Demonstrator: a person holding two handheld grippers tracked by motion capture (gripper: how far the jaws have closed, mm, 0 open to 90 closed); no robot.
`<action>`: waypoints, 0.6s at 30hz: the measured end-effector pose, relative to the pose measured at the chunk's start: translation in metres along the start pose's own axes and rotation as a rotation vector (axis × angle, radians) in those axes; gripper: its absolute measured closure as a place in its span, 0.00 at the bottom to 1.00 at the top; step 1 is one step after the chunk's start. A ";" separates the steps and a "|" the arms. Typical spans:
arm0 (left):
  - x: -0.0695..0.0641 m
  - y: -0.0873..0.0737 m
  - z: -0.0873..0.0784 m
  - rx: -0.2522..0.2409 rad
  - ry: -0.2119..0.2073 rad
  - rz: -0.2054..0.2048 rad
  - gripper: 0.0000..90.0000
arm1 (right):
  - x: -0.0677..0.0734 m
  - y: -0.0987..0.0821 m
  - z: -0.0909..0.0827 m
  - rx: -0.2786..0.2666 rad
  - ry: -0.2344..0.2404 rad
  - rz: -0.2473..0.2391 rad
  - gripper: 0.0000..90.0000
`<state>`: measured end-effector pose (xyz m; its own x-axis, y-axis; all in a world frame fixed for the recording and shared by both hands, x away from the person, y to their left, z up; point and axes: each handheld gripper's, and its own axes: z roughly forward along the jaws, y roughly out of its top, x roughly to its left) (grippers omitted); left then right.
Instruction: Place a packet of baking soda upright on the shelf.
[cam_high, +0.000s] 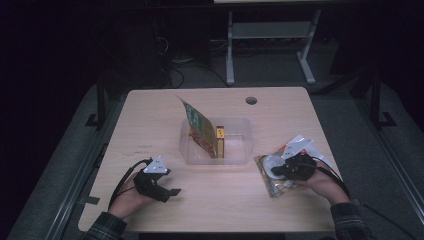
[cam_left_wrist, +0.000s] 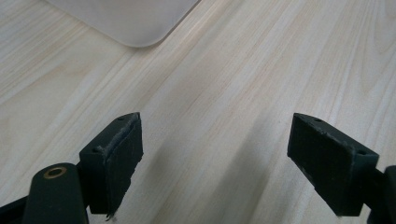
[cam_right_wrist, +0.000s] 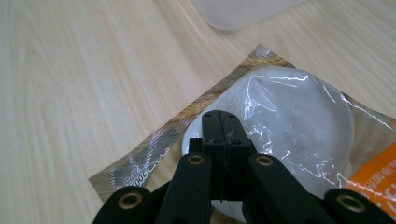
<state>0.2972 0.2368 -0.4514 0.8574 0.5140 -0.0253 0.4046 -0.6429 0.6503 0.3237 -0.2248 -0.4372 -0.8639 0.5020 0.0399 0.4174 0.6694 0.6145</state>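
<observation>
Glossy crinkled clear-plastic snack packet with round white cake on pale wood-grain table, directly under the right gripper, jaws pressed together over its film, left gripper spread wide

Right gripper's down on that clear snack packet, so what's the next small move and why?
Probably lift the packet slightly off the table. The right gripper looks shut at the packet's edge, though the pinch itself is hidden. The clear bin, already holding two packages, sits just left, so a small lift would test the hold.
</observation>
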 end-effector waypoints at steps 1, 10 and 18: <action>0.000 0.000 0.000 0.000 0.000 0.000 0.19 | 0.001 0.001 0.000 0.002 0.008 -0.007 1.00; 0.000 0.000 0.001 0.003 0.000 0.000 0.19 | 0.012 0.006 0.008 -0.012 0.078 -0.076 1.00; -0.001 0.000 0.001 0.004 -0.002 0.002 0.19 | 0.023 0.013 0.014 -0.014 0.132 -0.121 1.00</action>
<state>0.2969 0.2355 -0.4521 0.8587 0.5119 -0.0257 0.4043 -0.6458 0.6476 0.3128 -0.1973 -0.4393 -0.9377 0.3410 0.0674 0.3046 0.7127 0.6319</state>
